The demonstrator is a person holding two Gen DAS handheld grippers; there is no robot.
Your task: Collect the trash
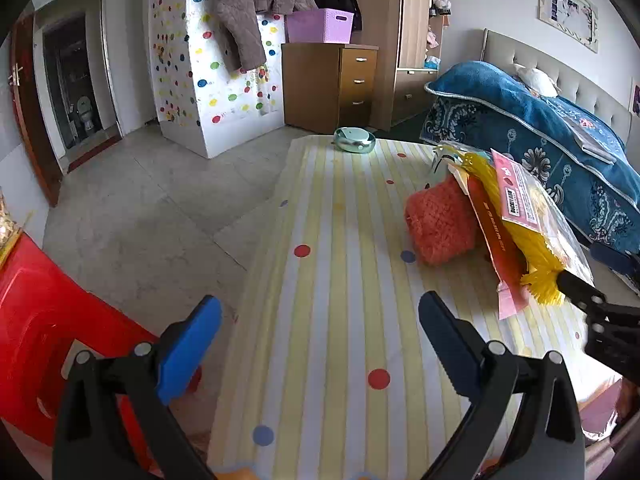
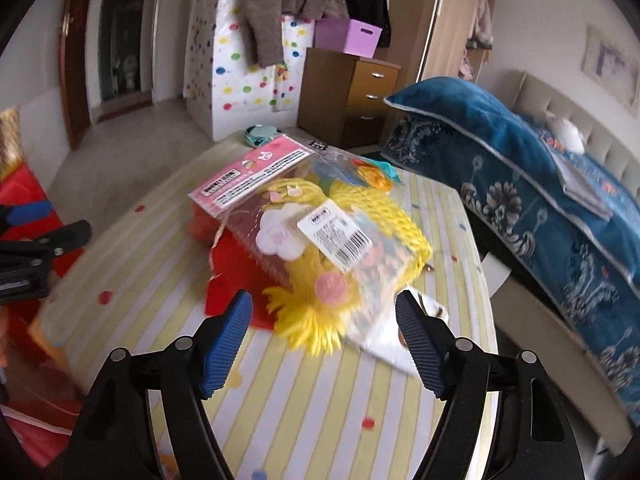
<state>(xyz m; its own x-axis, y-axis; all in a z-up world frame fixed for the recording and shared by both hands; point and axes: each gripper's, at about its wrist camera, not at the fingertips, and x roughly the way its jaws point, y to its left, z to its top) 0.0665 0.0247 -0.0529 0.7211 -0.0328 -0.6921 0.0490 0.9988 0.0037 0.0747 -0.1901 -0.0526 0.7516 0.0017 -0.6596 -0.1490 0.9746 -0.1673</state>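
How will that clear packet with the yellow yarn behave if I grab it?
The packet is probably floppy: thin clear film over soft yarn, so it may sag. The glossy film could slip or crinkle. It leans on other items, so lifting may shift them.

blur: yellow packet smeared in the right wrist view, label print unreadable | hidden: orange knit thing half behind it | cut off: red stool, bed at frame edges

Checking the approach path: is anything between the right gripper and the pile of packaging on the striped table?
Nothing visible. The right gripper is open, directly facing the yellow-fringed packet atop the pile; only bare striped tablecloth lies below.
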